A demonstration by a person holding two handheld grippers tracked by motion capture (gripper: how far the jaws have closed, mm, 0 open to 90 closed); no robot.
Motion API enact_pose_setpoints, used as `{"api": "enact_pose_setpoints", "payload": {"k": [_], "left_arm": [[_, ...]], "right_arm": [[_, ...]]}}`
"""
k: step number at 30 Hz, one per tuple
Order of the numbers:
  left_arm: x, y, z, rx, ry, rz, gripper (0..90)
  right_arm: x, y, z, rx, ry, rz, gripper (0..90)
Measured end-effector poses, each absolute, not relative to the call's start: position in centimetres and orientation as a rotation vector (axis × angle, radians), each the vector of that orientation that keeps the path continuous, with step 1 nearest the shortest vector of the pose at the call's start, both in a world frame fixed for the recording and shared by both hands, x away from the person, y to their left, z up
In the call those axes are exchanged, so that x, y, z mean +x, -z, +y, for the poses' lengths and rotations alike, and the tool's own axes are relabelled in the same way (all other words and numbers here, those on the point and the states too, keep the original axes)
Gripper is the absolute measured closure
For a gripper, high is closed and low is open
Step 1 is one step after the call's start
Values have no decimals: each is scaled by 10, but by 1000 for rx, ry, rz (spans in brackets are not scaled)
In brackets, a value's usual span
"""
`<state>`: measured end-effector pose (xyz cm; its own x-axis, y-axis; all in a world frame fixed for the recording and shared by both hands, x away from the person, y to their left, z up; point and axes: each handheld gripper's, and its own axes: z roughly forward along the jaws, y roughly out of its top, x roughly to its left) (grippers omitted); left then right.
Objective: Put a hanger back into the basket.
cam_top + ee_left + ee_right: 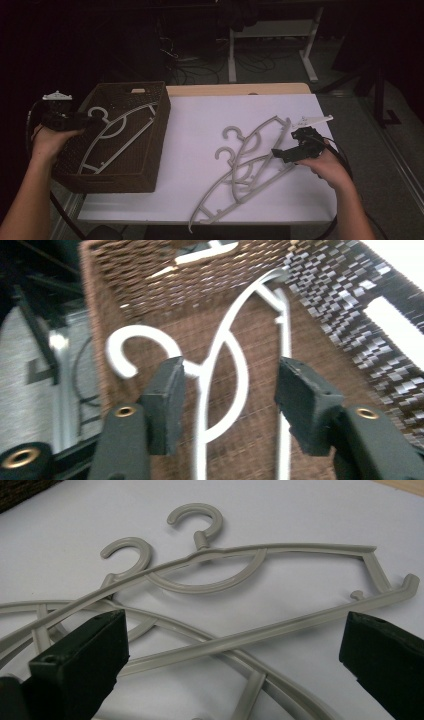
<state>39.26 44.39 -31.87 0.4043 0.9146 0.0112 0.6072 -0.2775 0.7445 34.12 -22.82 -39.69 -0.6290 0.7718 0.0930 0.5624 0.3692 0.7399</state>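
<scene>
Nearest the person, two grey hangers [240, 170] lie crossed on the white desk [200, 125], their hooks pointing toward the far left. The right gripper [282, 154], held in the right hand [327, 167], sits low at the hangers' right side, jaws spread wide with the lower bar of the top hanger [280, 580] between them, untouched. Farther left, a brown wicker basket [157, 135] holds a third hanger [117, 135]. The left gripper [87, 120], in the left hand [50, 142], hovers at the basket's far-left rim, jaws wide apart above that hanger's hook [135, 347].
</scene>
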Motion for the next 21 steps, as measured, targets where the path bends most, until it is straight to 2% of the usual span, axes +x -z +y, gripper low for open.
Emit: {"api": "enact_pose_setpoints", "payload": {"k": [11,21], "left_arm": [[390,311,402,1914,-424,1152,289],[382,302,332,1902,-345,1026,213]], "right_arm": [[341,397,-227,1175,-1112,2372,0],[342,400,-226,1180,-1109,2381,0]]}}
